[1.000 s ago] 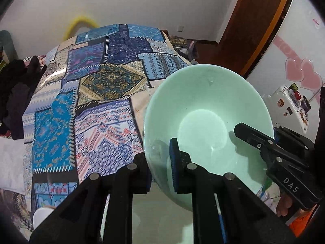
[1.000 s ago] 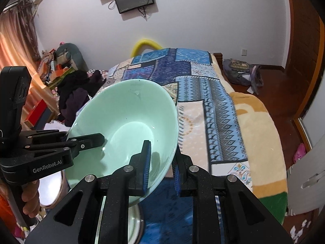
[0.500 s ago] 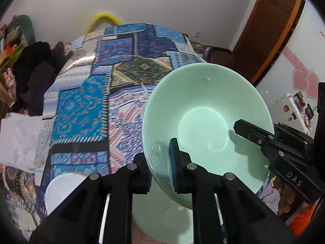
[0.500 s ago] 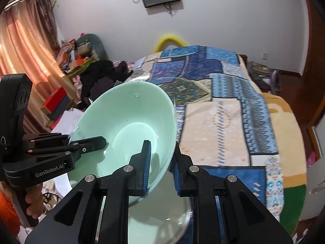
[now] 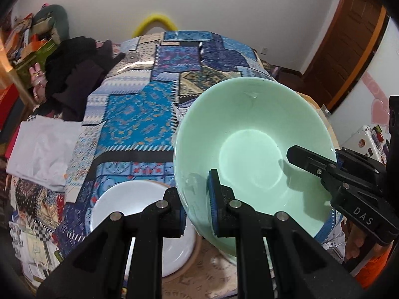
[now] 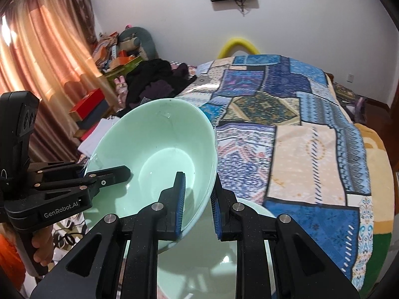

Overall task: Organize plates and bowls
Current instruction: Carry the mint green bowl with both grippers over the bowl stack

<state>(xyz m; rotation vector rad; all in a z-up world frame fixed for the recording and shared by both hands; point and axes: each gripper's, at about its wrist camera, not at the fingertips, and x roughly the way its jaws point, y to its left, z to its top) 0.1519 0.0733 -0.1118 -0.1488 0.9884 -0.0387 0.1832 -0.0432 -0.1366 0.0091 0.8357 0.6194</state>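
Observation:
A large mint green bowl [image 5: 251, 149] is held in the air, tilted, by both grippers. My left gripper [image 5: 197, 201] is shut on its left rim, one finger inside and one outside. My right gripper [image 6: 198, 199] is shut on its right rim in the right wrist view, where the bowl [image 6: 159, 149] fills the middle. The right gripper also shows in the left wrist view [image 5: 324, 167]. A white plate [image 5: 139, 206] lies below the left gripper. A second green dish [image 6: 224, 259] lies under the right gripper.
A bed with a blue patchwork cover [image 6: 286, 124] lies ahead. Dark clothes [image 6: 152, 79] are heaped at its left side, with white cloth [image 5: 42, 149] nearby. Curtains [image 6: 42, 49] hang at the left; a wooden door [image 5: 349, 37] stands at the right.
Both grippers have carried the bowl left and downward together. The white plate and the second green dish have come into view beneath it.

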